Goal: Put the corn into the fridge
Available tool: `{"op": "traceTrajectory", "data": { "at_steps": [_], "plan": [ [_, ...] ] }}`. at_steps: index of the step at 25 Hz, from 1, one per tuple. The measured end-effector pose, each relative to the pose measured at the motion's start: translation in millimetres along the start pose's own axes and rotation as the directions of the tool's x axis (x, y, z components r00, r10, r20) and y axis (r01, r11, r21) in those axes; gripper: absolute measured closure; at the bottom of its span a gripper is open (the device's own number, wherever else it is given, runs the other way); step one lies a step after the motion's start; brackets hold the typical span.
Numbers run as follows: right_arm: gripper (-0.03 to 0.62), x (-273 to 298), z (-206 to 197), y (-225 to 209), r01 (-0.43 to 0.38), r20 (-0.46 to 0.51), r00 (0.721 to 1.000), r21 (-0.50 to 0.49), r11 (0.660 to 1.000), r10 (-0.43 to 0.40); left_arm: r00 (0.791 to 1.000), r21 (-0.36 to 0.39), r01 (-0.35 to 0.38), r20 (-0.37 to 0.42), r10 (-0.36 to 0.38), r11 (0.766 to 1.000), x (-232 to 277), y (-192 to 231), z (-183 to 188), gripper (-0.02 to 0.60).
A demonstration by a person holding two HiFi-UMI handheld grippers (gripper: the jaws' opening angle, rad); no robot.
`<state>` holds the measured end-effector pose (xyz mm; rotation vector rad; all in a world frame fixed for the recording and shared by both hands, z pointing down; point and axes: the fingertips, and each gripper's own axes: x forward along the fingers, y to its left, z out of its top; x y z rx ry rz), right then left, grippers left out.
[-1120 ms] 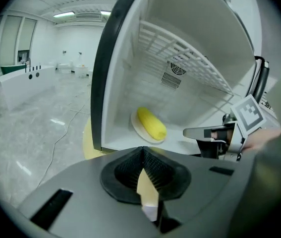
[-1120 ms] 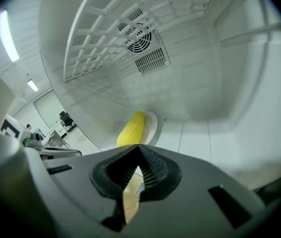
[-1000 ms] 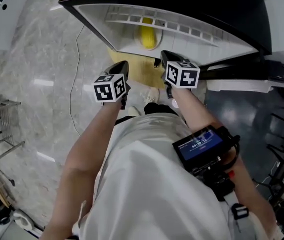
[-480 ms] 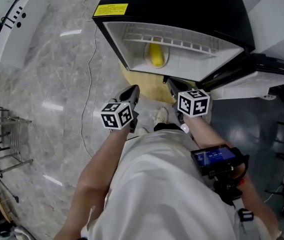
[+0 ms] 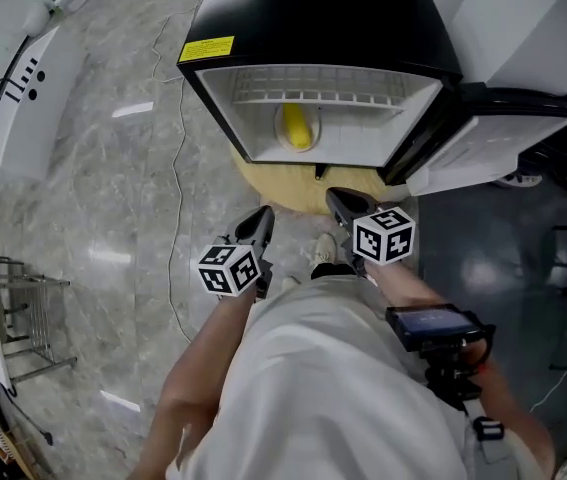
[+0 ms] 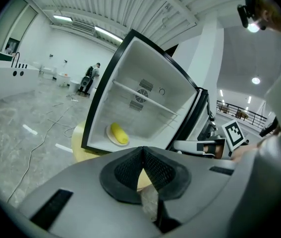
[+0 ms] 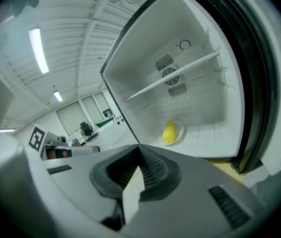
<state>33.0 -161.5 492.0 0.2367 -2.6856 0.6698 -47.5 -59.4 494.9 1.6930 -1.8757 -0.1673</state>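
Corn (image 5: 296, 128) is in; it lies on a small plate (image 7: 181, 132) on the fridge (image 5: 313, 18) floor, toward the back, under the wire shelf (image 5: 313, 96); the door (image 5: 493, 143) hangs wide open on the right. Left hand-held gripper (image 5: 263, 220) is closed with nothing between its jaws; right hand-held gripper (image 5: 337, 201) is the same, jaws together and empty; both hover near the person, well apart from the opening. So the placing looks done, and what seems left is shutting that door. To do it well: bring the right one round to the door's outer side, not its inner edge; push with the closed jaws set flat against it, one slow even swing; keep the left one clear of the opening so nothing gets pinched; mind the cable (image 5: 175, 168) on the floor at left; mind the yellow mat (image 5: 273, 180) under the fridge too, since a hard shove might shift it; ease off as the seal meets.
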Motion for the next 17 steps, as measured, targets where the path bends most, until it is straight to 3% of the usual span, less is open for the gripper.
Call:
{"op": "traceTrajectory", "data": {
  "at_steps": [11,17],
  "plan": [
    [0.587,-21.2,-12.6,26.7,0.003,0.038,0.999,-0.036,0.999,-0.001,0.998,-0.007,0.062,0.000,-0.062,0.998,-16.8,-16.6,-13.8,0.574],
    [0.588,-23.8,-17.2,36.9,0.007,0.048,0.999,-0.031,1.000,-0.005,0.996,0.029,0.086,-0.007,-0.086,0.996,-20.3,-18.8,-14.7,0.574]
  ]
}}
